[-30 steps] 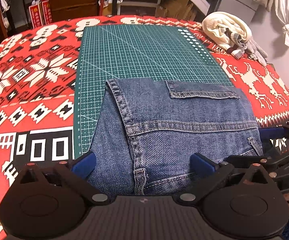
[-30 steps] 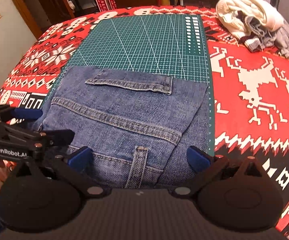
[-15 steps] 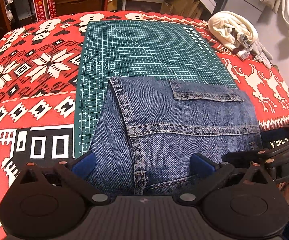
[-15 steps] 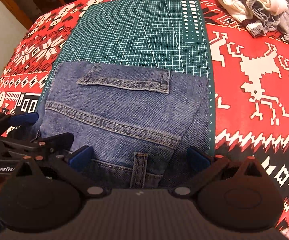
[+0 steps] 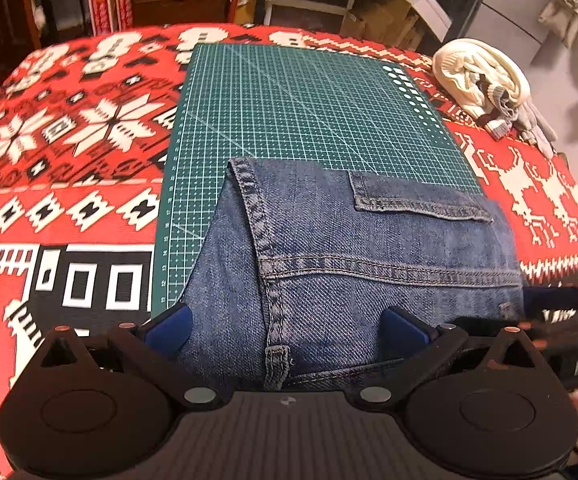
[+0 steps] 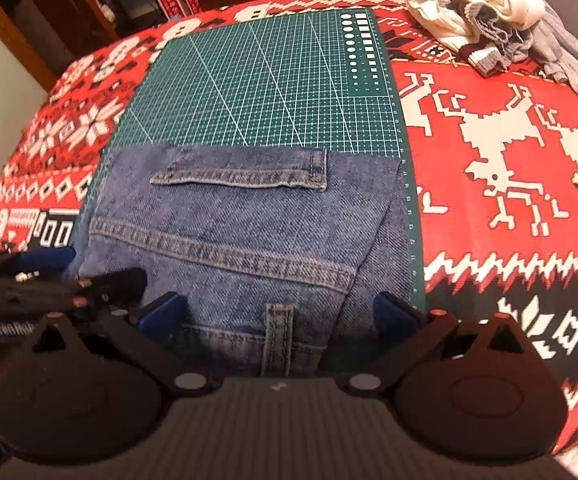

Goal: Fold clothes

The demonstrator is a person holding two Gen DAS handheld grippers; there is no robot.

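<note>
Blue jeans lie folded into a flat rectangle on the near half of a green cutting mat, back pocket and belt loop facing up. My left gripper is open, its blue pads spread wide over the jeans' near edge and holding nothing. My right gripper is open in the same way over the near right part of the jeans. Each tool shows at the side of the other's view, my left gripper beside the jeans' left edge.
A red, white and black patterned blanket covers the table under the mat. A pile of white and grey knitwear sits at the far right corner. Shelves, boxes and wooden drawers stand behind the table.
The jeans lie as before. Both grippers stay open near the jeans' front edge; the right one has shifted slightly and now faces the jeans more squarely.
</note>
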